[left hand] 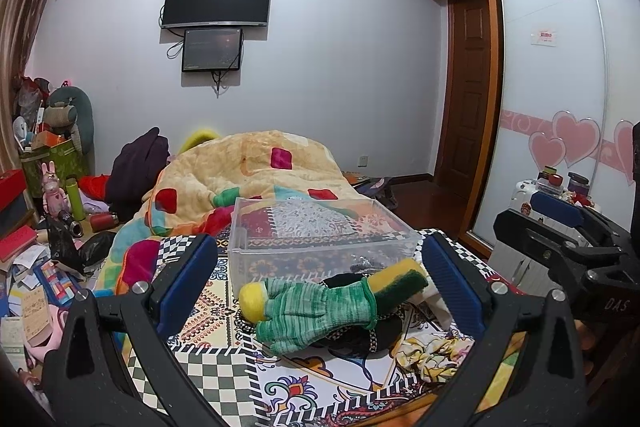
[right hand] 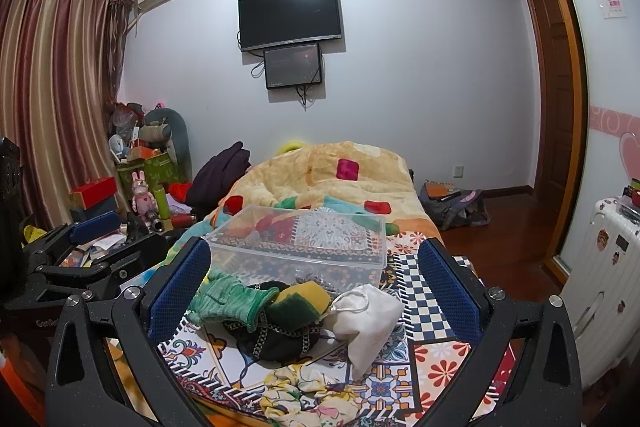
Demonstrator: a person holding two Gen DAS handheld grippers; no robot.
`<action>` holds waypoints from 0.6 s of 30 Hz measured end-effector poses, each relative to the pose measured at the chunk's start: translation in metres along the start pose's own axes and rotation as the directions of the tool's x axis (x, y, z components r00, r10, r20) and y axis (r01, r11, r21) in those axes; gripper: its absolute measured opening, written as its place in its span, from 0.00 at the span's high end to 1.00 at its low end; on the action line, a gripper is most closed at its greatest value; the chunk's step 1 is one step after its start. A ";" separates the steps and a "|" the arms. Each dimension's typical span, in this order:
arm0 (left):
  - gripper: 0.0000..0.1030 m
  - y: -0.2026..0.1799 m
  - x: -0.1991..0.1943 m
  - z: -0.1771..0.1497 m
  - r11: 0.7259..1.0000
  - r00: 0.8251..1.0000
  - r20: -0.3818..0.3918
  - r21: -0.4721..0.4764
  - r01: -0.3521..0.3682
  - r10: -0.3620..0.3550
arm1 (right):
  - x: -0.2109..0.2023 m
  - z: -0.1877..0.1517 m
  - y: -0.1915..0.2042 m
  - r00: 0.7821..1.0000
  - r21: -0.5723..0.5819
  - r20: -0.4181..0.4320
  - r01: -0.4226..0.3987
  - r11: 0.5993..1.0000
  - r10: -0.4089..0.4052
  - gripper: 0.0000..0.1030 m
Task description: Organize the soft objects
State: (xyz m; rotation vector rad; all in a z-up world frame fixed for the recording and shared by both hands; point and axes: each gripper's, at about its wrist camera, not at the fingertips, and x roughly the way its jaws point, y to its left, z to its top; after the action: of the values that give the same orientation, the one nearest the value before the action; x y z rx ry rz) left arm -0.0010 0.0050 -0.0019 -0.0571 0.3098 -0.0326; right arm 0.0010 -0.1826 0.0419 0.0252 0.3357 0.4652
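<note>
Both jaws wide, empty: left gripper (left hand: 320, 267), right gripper (right hand: 316, 275) | glove (left hand: 320, 307) centre, covers sponge (left hand: 400, 281) | pouch (right hand: 372, 319) cut off in left view | bin (left hand: 320, 227) contents unclear

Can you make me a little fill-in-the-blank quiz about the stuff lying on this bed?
1. The knit glove is mostly ____ in colour.
2. The bin behind the pile is made of clear ____.
3. The white pouch lies to the ____ of the sponge in the right wrist view.
4. Both grippers, left and right, stand ____.

Missing words: green; plastic; right; open
</note>
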 end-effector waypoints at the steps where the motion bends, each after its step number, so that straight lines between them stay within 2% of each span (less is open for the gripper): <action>1: 0.00 0.000 0.000 0.000 1.000 1.000 0.001 0.001 0.000 0.000 | 0.000 0.000 0.000 1.000 0.000 0.000 -0.002 1.000 0.002 0.00; 18: 0.00 -0.002 0.001 0.000 1.000 1.000 0.003 0.006 0.001 -0.001 | -0.001 0.000 0.001 1.000 -0.003 0.011 -0.003 1.000 0.003 0.00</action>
State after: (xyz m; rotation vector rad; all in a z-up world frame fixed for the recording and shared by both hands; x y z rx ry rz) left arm 0.0000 0.0035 -0.0020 -0.0518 0.3064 -0.0347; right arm -0.0003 -0.1820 0.0427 0.0258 0.3241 0.4686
